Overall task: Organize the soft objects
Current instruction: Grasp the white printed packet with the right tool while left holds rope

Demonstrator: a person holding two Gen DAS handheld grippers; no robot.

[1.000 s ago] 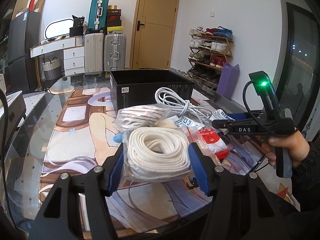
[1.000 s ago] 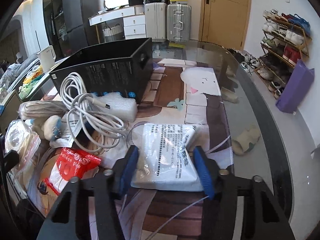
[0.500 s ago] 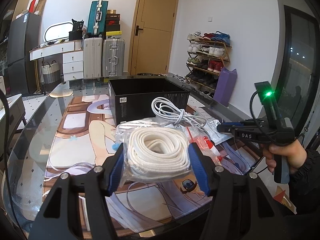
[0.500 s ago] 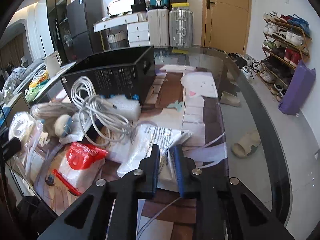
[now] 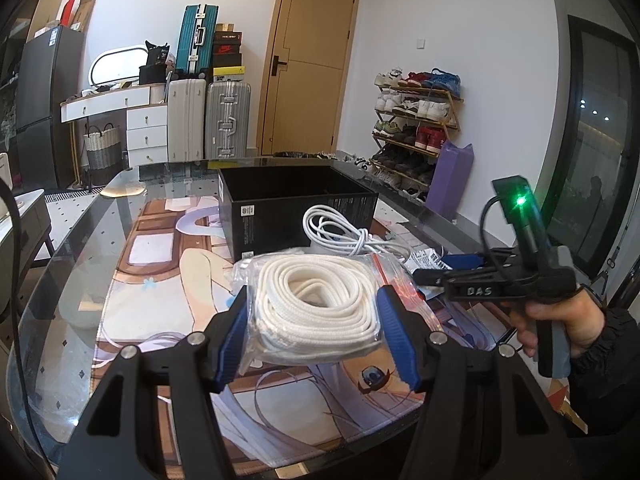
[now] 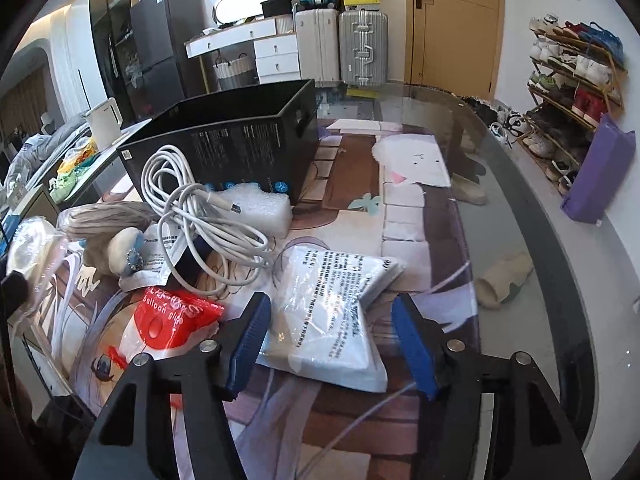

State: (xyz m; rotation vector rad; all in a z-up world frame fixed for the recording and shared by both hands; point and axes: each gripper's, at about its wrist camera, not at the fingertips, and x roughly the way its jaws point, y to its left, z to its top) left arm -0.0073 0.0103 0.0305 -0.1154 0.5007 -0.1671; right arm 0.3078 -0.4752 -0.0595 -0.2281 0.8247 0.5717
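2 hand-held grippers over a glass table [image 5: 76, 264] covered by a printed cartoon mat [image 6: 404, 216].

Left gripper [image 5: 316, 330]: closed on a clear plastic bag of coiled white flat rope [image 5: 320, 312], blue pads [image 5: 236, 336] pressed against both sides of the bag, bag lifted clear of the mat.

Right gripper [image 6: 334, 342]: jaws just opened again, now standing apart on either side of a flat white plastic packet with black printed text [image 6: 332, 308]. Left pad at the packet's edge, contact not certain; right pad clearly off it. Packet lying flat on the mat, not gripped. Seen also in the left wrist view, right gripper [image 5: 440, 270] held by a hand [image 5: 560, 328] in a dark sleeve, green light lit on top.

Beyond the packet: open black cardboard box [image 6: 240, 136] standing on the mat, with nothing visible inside from the left wrist view. In front of the box, a coiled white cable [image 6: 200, 216] lying partly over a white foam block [image 6: 256, 208]. Left of the cable, a beige bundle in clear wrap [image 6: 108, 216] and a small round cream and blue soft thing [image 6: 124, 250]. Near the right gripper's left finger, a red and white plastic packet with the words "Balloon glue" [image 6: 172, 316].

Behind the table: suitcases [image 5: 208, 120], a wooden door [image 5: 308, 72], a shoe rack [image 5: 416, 120].
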